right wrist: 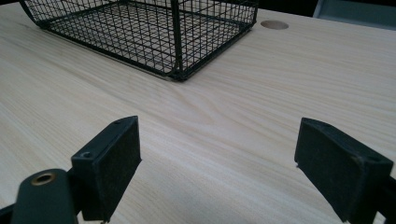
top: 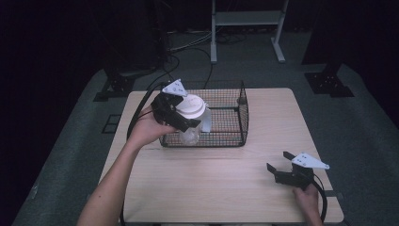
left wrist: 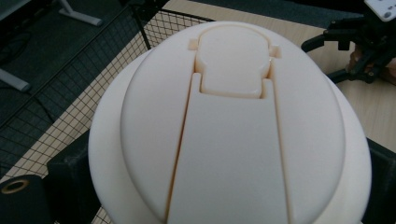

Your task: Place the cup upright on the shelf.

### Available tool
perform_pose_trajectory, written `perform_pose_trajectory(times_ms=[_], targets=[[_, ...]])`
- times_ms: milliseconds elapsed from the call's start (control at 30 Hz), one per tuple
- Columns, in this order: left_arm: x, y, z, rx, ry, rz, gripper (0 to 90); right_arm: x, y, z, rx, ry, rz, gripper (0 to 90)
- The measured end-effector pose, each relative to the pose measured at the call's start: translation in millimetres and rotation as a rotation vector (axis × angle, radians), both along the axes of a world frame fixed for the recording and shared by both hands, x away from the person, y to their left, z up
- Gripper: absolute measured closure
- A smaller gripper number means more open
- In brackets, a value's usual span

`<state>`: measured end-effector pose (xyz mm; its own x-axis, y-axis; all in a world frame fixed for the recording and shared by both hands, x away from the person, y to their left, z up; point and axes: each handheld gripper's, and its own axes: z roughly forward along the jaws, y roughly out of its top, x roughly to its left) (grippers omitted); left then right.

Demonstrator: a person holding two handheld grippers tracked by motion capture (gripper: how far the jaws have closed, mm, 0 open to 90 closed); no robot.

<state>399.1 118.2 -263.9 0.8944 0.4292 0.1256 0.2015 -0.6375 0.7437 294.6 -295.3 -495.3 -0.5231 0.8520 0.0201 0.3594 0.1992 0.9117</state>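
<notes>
Jar (top: 194, 123): clear plastic body with a broad cream flip-top lid (left wrist: 233, 130). Looks light, rigid, slick-sided; best held at the lid rim (where it is held). Left gripper (top: 181, 113) clamped on that lid, over the black wire basket (top: 235, 113), at its 9 o'clock end. Right gripper (right wrist: 219, 163) jaws apart, idle at the pale wooden table (top: 263, 174)'s 4 o'clock.

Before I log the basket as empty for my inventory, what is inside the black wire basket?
The black wire basket looks bare through its mesh on the right. At its left end, the left gripper holds a clear jar with a cream lid, covering that corner.
</notes>
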Motion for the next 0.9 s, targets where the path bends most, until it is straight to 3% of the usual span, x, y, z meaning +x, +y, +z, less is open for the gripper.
perform_pose_trajectory(times_ms=[467, 900], targets=[[44.4, -20.4, 7.8, 0.009, 0.017, 0.028, 5.2, 0.1, 0.1, -0.1, 0.000, -0.004, 0.002, 13.5], [80.7, -27.8, -5.3, 0.002, 0.062, 0.088, 5.2, 0.0, 0.4, 0.0, 0.002, -0.005, 0.002, 13.5]])
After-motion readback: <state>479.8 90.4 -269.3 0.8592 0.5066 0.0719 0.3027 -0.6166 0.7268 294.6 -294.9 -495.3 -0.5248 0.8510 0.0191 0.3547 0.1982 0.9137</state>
